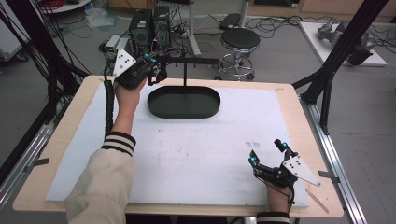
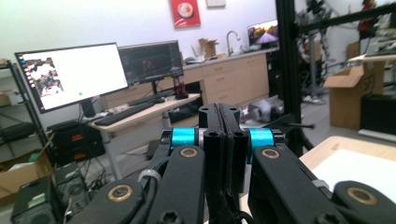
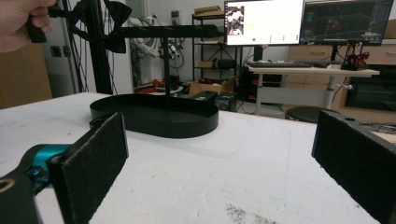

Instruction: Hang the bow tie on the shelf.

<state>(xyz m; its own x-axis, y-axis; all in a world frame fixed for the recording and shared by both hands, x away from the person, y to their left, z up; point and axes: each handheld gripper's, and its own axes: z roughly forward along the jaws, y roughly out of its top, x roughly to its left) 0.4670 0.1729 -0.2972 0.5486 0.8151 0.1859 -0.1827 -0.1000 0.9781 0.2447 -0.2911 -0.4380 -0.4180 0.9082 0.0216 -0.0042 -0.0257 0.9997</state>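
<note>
The black stand [image 1: 184, 100], an oval tray with a thin post rising from its middle and a horizontal bar across the top, sits on the far half of the surface [image 1: 196, 154], a little left of centre.

The left tool [image 1: 152, 70] is held up at the left end of the stand's bar, above the tray's left edge. In the left gripper view its two black jaws are pressed flat together with no gap and nothing visible between them, so the left tool [image 2: 223, 140] is clenched on nothing. Whether it touches the bar cannot be told from the high view. The person's left hand [image 1: 128, 91] grips it from below, the striped cuff of a pale sleeve [image 1: 105, 182] trailing back toward the near edge.

The right tool [image 1: 268, 151] lies well apart from the stand, low over the near right corner of the surface, held by the right hand [image 1: 278, 198]. It is released: in the right gripper view its two padded jaws stand wide apart at either side, and the right tool [image 3: 219, 163] frames bare white mat with the stand [image 3: 156, 114] beyond it. In that view the other hand [image 3: 21, 21] shows at the top left, at the left end of the bar.

Behind the stand, past the far edge of the surface, a round black stool [image 1: 239, 44] stands on the floor to the right and two dark computer towers [image 1: 149, 25] to the left. Two monitors [image 2: 98, 72] sit on a desk farther off.
</note>
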